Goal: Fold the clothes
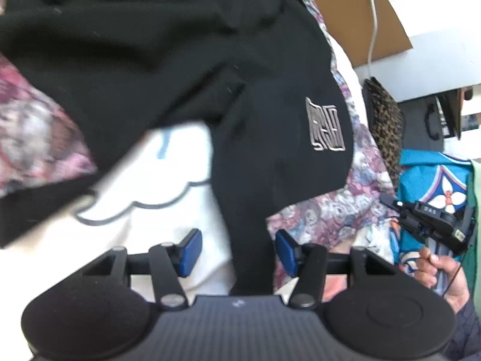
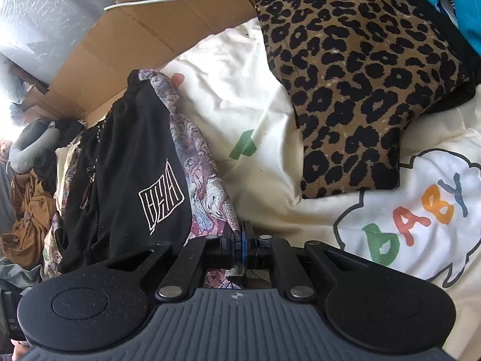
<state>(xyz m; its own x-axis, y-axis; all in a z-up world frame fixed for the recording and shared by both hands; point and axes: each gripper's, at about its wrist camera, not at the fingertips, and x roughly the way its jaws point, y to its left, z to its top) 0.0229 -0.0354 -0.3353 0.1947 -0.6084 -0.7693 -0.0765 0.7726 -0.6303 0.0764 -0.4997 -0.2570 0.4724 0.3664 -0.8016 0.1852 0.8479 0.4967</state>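
Note:
A black garment (image 1: 180, 69) with a white outlined logo (image 1: 326, 126) lies on a floral patterned cloth (image 1: 336, 210). My left gripper (image 1: 238, 252) is open, and a strip of the black garment runs between its blue pads (image 1: 189, 252) without being pinched. In the right wrist view the same black garment (image 2: 132, 165) rests on the floral cloth (image 2: 204, 180). My right gripper (image 2: 239, 243) is shut on the floral cloth's edge. A fingertip (image 2: 178, 79) shows at that cloth's far end.
White bedding with a cloud print reading BABY (image 2: 415, 210) lies underneath. A leopard-print pillow (image 2: 360, 90) sits at the far right, cardboard (image 2: 126, 51) behind. More clothes are piled at the left (image 2: 30, 210). A hand (image 1: 442, 273) shows at the left view's right edge.

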